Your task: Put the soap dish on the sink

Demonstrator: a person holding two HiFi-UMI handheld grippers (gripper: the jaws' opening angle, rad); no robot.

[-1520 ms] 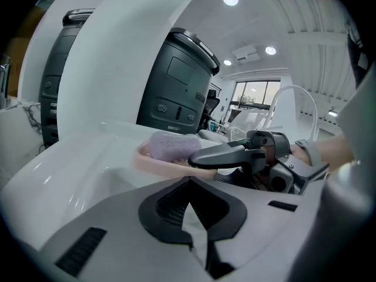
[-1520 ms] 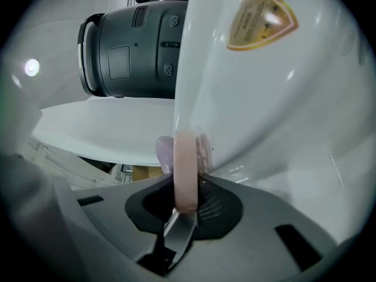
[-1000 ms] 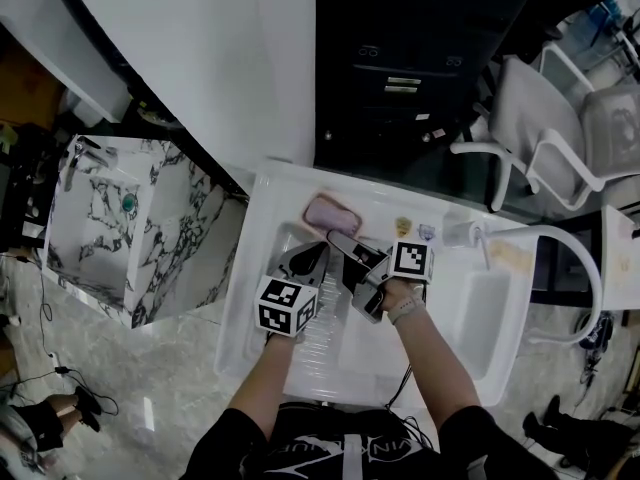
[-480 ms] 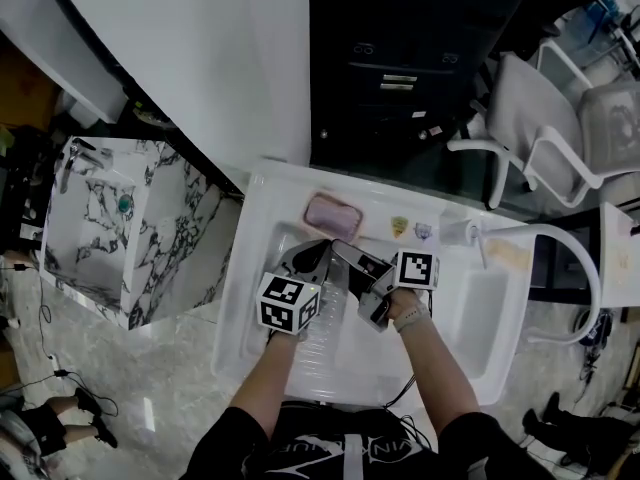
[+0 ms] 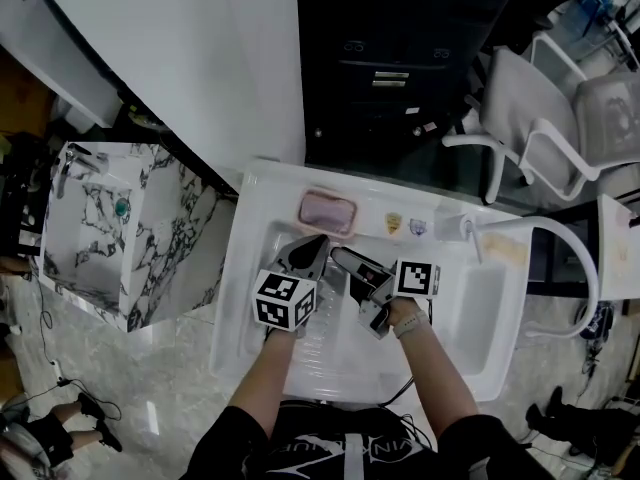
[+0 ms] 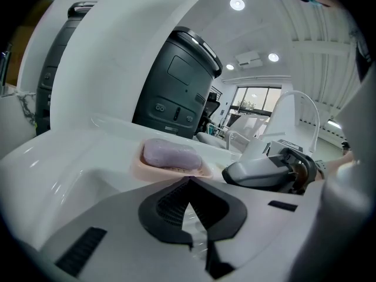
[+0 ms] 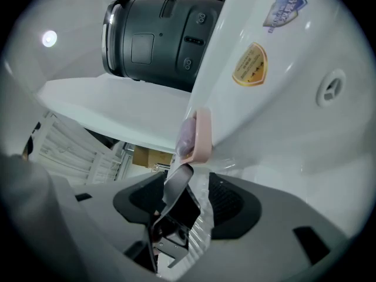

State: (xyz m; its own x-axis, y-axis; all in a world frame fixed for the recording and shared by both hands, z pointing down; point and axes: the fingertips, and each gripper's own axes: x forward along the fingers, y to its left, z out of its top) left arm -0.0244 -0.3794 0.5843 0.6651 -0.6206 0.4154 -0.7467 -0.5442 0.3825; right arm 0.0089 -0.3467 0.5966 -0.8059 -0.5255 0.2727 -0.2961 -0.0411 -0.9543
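Note:
A pink soap dish (image 5: 328, 211) with a purple soap bar in it rests on the back ledge of the white sink (image 5: 250, 268). Both grippers hover over the basin just in front of it. My left gripper (image 5: 308, 251) points at the dish with its jaws together and nothing in them. In the left gripper view the dish (image 6: 170, 160) lies just past the left gripper (image 6: 189, 184), with the right gripper (image 6: 264, 172) alongside. My right gripper (image 5: 343, 261) stands open and empty, apart from the dish. The right gripper view shows the dish (image 7: 201, 135) edge-on beyond the right gripper (image 7: 188, 187).
A white faucet (image 5: 465, 228) and an arched white tube (image 5: 575, 268) stand at the sink's right. Two stickers (image 5: 394, 224) mark the back ledge. A black machine (image 5: 390, 68) sits behind the sink, a marble cabinet (image 5: 120, 228) to the left, grey chairs (image 5: 560, 118) at the far right.
The right gripper has drawn back from the soap dish toward the basin, jaws spread. The dish stays on the ledge. The left gripper has barely moved.

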